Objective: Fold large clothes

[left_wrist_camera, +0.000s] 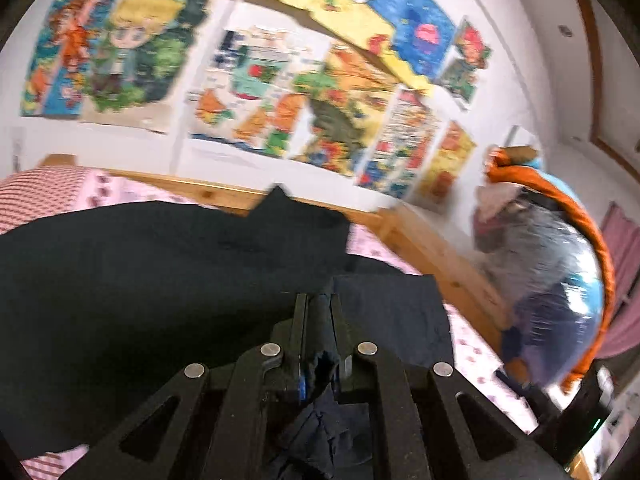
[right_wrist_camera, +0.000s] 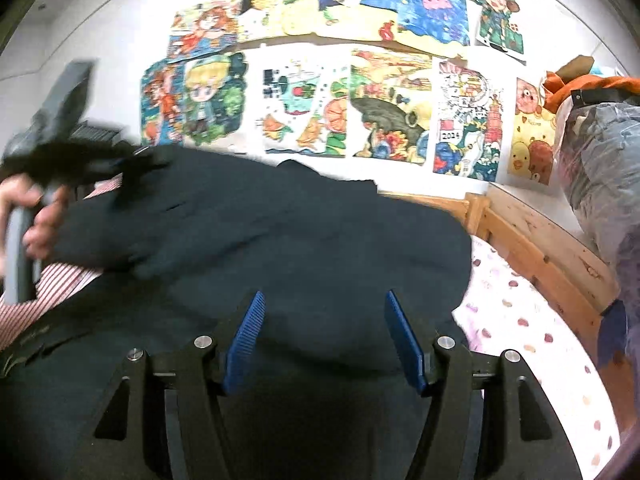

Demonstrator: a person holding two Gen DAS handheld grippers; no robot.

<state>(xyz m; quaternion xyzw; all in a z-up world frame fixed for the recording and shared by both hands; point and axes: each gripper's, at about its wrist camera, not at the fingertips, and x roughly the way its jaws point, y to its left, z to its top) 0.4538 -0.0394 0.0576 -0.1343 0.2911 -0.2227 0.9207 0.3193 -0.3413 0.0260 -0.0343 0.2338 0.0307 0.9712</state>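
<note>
Clearly, the risk sits with our left gripper point(left_wrist_camera: 318, 304) — its jaws are clenched on only a thin bunched edge of the dark garment point(right_wrist_camera: 280, 248), and the fabric is lifted off the bed point(right_wrist_camera: 520, 320). We judge that a quick pull across could slide that edge out, dropping the fold half-made. The left wrist view is smeared with motion, which suggests speed, and speed makes a slip more likely. A second worry: the lifted cloth may drag the rest of the garment sideways over the sheet, since nothing pins it down, so the fold line would come out crooked. The garment also reaches close to the wooden rail point(right_wrist_camera: 540, 248), and it could snag or bunch against it.

Our right gripper point(right_wrist_camera: 325, 300) hangs with its jaws released, blue pads point(right_wrist_camera: 244, 336) wide apart and nothing between them. The garment lies spread on the bed directly below and beyond those pads; whether they touch the cloth we cannot tell. In the right wrist view, the left gripper shows at far left with our hand point(right_wrist_camera: 38, 220) on its handle, holding the garment's left side raised above the striped pillow point(right_wrist_camera: 68, 284). From the left wrist view, cloth fills the jaws and trails back under them.
</note>
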